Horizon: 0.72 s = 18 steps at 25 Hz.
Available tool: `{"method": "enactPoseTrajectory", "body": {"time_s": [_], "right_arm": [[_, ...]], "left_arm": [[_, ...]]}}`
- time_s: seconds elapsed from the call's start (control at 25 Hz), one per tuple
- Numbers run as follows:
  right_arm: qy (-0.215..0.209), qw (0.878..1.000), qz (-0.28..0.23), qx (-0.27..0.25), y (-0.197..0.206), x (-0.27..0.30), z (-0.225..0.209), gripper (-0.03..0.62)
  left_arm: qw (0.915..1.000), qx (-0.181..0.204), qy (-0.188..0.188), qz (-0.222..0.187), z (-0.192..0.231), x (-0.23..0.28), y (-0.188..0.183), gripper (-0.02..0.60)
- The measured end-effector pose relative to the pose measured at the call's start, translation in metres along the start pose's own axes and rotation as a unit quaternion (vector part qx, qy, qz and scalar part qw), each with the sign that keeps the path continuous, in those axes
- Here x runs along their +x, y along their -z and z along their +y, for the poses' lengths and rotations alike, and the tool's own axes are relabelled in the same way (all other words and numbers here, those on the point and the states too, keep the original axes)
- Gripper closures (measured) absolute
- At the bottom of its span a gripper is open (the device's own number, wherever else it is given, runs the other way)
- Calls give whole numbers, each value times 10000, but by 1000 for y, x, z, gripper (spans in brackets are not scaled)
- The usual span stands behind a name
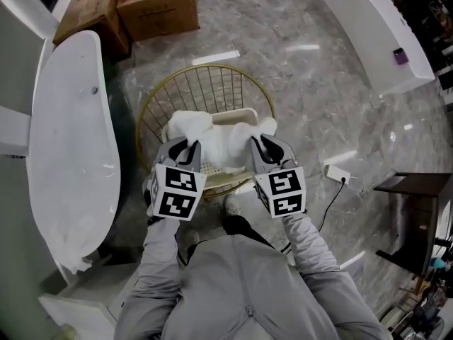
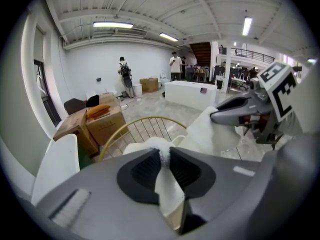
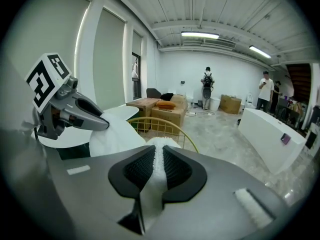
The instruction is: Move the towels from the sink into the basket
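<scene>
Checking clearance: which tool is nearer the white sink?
Left. The left tool grips the towel end toward the sink; the right tool grips the end away from it, over the basket.

Showroom-ish hall w/ marble floor, cardboard boxes

We see a white towel, a gold wire basket, a grey marble-veined floor, brown cardboard boxes, and black-and-white square markers on our grey left hand-held gripper and right hand-held gripper.
</scene>
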State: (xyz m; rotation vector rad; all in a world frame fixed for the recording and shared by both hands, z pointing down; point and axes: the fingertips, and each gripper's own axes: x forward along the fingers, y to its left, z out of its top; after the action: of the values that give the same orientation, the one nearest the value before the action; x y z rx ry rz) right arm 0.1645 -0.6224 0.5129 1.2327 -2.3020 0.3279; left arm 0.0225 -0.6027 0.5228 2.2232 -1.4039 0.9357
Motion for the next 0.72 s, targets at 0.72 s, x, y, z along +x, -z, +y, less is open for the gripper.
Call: {"method": "enactPoseTrajectory", "body": {"time_s": [0.72], "right_arm": [[-1555,9700,1866,-97,141,112,71,549]], "left_arm": [[9869,-681,360,1420,-12,89,119,437]]}}
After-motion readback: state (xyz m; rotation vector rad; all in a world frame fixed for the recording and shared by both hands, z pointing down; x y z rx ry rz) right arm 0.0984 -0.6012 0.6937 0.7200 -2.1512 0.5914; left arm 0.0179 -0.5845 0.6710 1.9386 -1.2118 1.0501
